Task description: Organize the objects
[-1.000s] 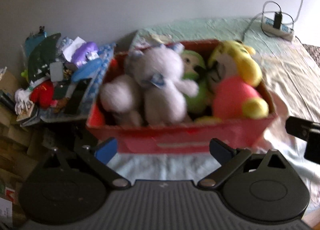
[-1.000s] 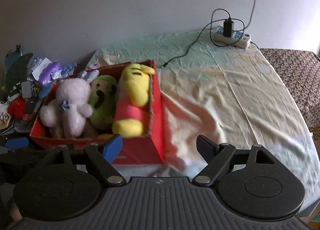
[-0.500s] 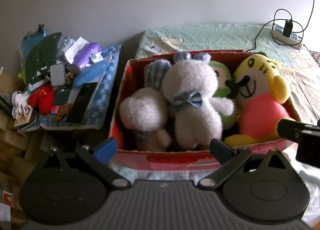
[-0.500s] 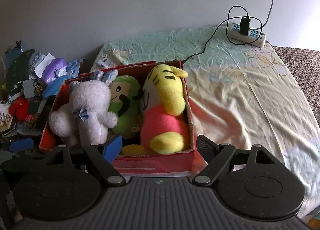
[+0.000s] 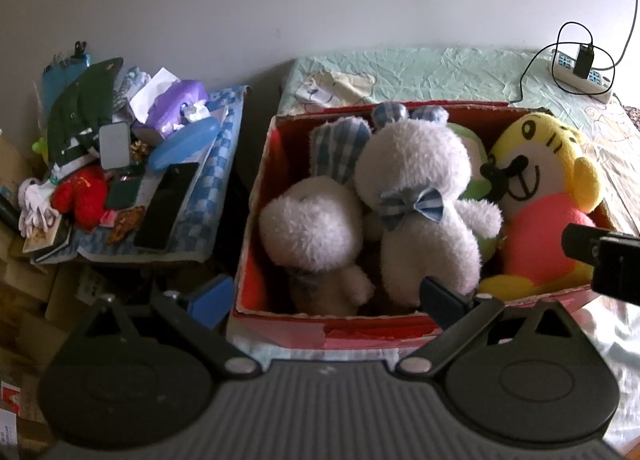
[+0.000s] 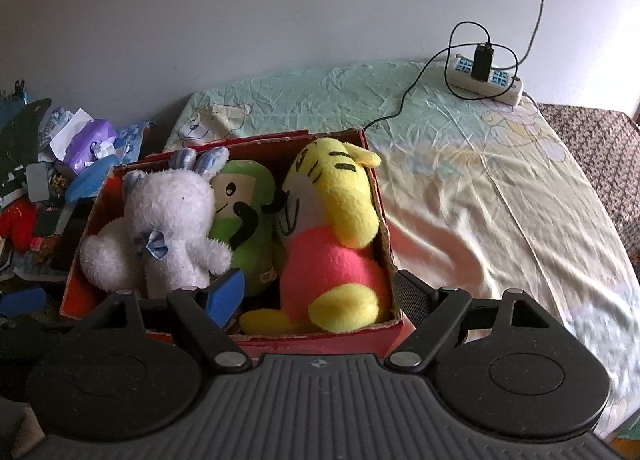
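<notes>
Evidently the sorting is far along: the red box (image 6: 372, 340) sits at the bed's (image 6: 480, 196) left edge, near its head corner, packed with a white bunny (image 6: 168, 220), a green plush (image 6: 244, 220) and a yellow tiger (image 6: 332, 236), wedged shoulder to shoulder so none can topple. Both the left gripper (image 5: 326, 296) and the right gripper (image 6: 318, 294) hover over the box's near rim with jaws spread wide and nothing between them, probably poised to nudge a toy deeper. Beside the bed, a cluttered pile (image 5: 132, 172) on a checked cloth looks unsorted.
</notes>
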